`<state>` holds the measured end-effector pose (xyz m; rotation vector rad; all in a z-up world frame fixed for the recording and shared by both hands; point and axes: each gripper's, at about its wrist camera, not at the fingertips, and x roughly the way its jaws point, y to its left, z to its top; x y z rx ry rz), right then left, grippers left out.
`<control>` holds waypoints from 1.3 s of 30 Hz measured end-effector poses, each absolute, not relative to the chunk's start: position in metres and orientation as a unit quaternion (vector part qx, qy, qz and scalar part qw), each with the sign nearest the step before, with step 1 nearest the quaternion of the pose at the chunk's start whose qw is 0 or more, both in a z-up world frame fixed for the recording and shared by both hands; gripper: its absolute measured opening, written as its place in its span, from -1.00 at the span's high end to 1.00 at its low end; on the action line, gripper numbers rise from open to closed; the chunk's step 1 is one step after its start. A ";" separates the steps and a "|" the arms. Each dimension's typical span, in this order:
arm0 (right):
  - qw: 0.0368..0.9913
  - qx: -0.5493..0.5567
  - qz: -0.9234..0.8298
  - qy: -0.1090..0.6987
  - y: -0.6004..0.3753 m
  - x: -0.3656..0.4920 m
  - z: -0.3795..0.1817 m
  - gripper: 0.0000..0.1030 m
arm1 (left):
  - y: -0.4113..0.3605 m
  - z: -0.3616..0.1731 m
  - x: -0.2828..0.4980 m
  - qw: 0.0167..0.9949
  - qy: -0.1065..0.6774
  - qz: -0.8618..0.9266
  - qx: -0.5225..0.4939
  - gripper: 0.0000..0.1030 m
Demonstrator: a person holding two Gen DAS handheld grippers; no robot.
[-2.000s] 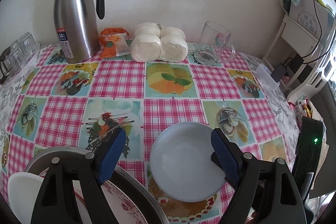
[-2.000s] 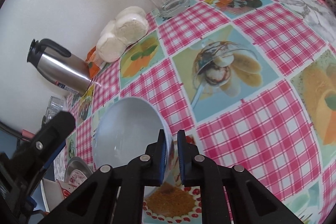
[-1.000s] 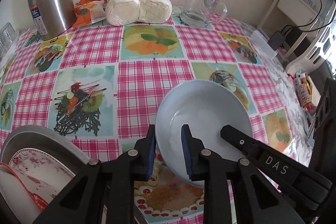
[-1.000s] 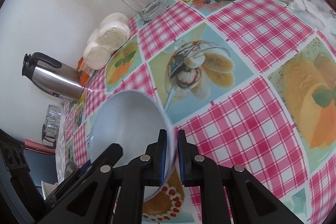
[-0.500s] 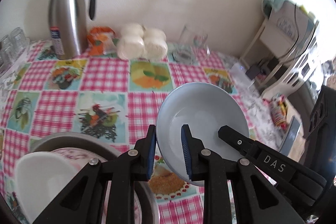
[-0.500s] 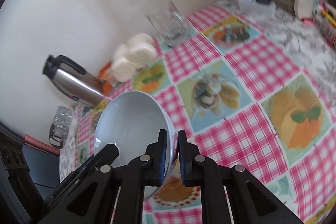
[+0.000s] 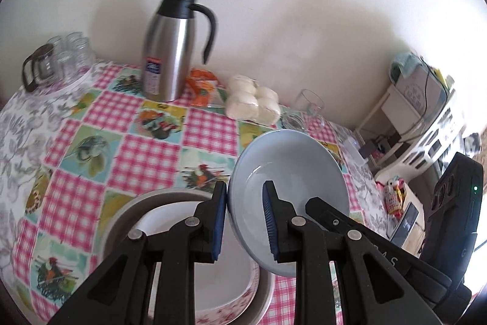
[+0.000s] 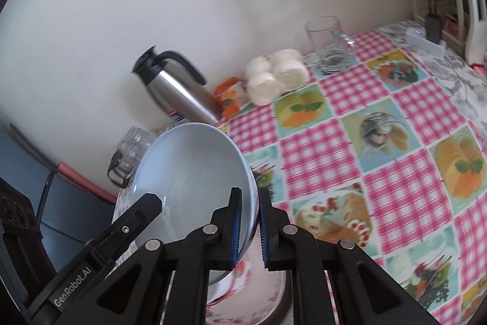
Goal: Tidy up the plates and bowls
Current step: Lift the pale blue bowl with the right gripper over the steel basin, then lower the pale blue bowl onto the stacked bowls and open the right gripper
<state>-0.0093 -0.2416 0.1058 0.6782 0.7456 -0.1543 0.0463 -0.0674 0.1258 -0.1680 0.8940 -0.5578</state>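
A pale blue bowl [image 7: 292, 160] hangs tilted in the air, gripped on opposite sides of its rim. My left gripper [image 7: 245, 221] is shut on its left rim. My right gripper [image 8: 248, 227] is shut on its right rim, and the bowl [image 8: 188, 166] shows in that view too. Under the bowl, at the table's near edge, a round metal basin [image 7: 127, 212] holds a white bowl [image 7: 170, 209] on a plate with a red flower pattern [image 7: 234, 311]. The basin's inside is mostly hidden by my grippers.
The table has a pink checked cloth [image 7: 121, 111]. At the back stand a steel thermos jug [image 7: 170, 51], an orange packet [image 7: 202, 87], a bag of white buns [image 7: 252, 105] and a glass mug [image 8: 330, 46]. Glass cups [image 7: 57, 60] stand far left. A white shelf [image 7: 426, 111] stands right of the table.
Both grippers have lifted the blue bowl off the table and carried it left, to above the metal basin. The left gripper shut on its rim between two seconds and one second ago.
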 end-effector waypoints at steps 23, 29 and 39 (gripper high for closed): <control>0.856 0.244 -0.062 0.451 -0.159 0.014 0.082 0.71 | 0.002 0.083 0.047 0.838 0.490 -0.211 -0.117 0.52; 0.856 0.218 -0.079 0.461 -0.156 0.016 0.081 0.70 | 0.001 0.081 0.047 0.836 0.492 -0.213 -0.117 0.52; 0.855 0.242 -0.065 0.455 -0.161 0.014 0.086 0.56 | -0.001 0.082 0.047 0.840 0.487 -0.211 -0.115 0.52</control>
